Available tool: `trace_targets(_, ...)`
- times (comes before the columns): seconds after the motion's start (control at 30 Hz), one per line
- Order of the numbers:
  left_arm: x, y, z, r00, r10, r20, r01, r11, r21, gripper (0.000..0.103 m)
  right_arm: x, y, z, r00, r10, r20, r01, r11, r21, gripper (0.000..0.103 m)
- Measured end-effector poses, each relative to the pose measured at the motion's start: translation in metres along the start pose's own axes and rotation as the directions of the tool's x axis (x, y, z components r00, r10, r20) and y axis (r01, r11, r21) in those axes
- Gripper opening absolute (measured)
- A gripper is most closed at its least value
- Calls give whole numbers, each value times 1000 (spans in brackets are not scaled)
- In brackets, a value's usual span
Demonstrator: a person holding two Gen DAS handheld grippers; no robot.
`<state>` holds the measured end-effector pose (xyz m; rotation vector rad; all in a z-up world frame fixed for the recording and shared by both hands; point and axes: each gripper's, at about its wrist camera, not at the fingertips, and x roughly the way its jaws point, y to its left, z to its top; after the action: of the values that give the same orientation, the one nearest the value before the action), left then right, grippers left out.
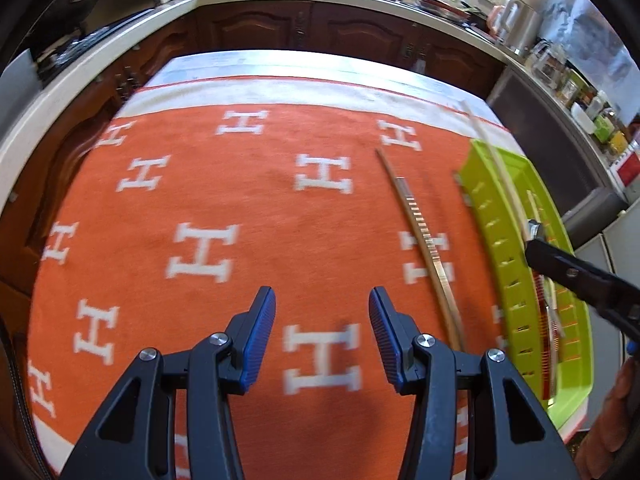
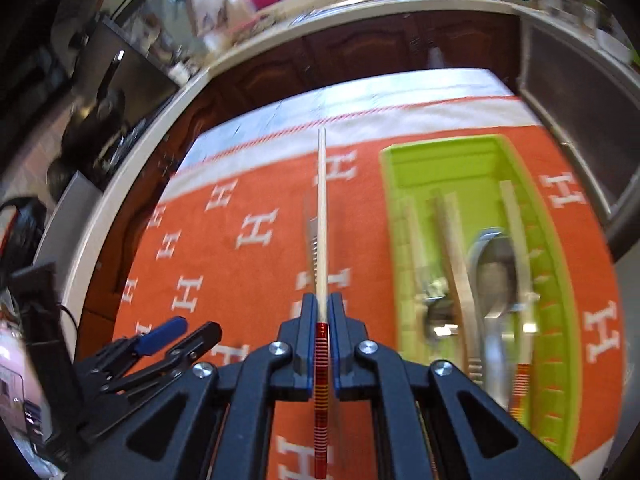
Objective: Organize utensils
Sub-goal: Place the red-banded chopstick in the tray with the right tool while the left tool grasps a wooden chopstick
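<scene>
Spoon (image 2: pixel 494 264) shows only from right wrist.

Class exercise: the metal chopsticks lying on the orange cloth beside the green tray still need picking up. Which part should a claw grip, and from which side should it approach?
Grip the metal chopsticks on the ridged stretch near mid-length, coming down from above with the pads either side. They lie flat on the orange cloth, long and thin, so only their sides offer purchase; the ridges probably resist slipping. The open left claw is nearest.

A pale chopstick (image 2: pixel 322 216) with a red and yellow striped end is lifted above the orange cloth. The lime green tray (image 2: pixel 440 160) holds a metal spoon (image 2: pixel 494 264) and more chopsticks, while a ridged golden chopstick (image 1: pixel 428 240) lies just beside it.
</scene>
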<state>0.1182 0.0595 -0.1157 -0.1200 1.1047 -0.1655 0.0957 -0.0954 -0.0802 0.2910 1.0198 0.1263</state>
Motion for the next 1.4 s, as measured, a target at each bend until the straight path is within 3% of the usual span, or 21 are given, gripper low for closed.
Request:
trace_targets(0.13, 14, -27, 7, 999, -28, -18, 28, 999, 20, 47, -21, -26, 0, 997, -50, 51, 49, 998, 36, 6)
trace_targets(0.4, 36, -66, 9, 998, 32, -48, -28, 997, 76, 47, -27, -67, -10, 993, -104, 46, 100, 992, 79, 6)
trace_targets(0.67, 44, -81, 6, 993, 115, -35, -111, 990, 87, 47, -28, -73, -25, 996, -87, 34, 86, 996, 28, 7)
trace_targets(0.87, 45, -75, -4, 989, 142, -50, -140, 989, 43, 47, -32, -76, -27, 997, -72, 34, 72, 997, 1, 7)
trace_targets(1.07, 44, -80, -10, 980, 200, -2, -199, 977, 74, 48, -36, -76, -28, 997, -60, 47, 60, 998, 1, 7)
trace_targets(1.13, 43, -81, -12, 983, 184, 7, -184, 979, 81, 35, -38, -76, -29, 997, -52, 50, 51, 999, 8, 7)
trace_targets(1.2, 42, -83, -14, 988, 152, 11, -152, 984, 91, 6, -39, -76, -31, 997, -50, 54, 49, 999, 9, 7)
trace_targets(1.4, 39, -80, -16, 990, 139, 11, -139, 987, 83, 4, -44, -68, -33, 998, -40, 57, 40, 999, -4, 7)
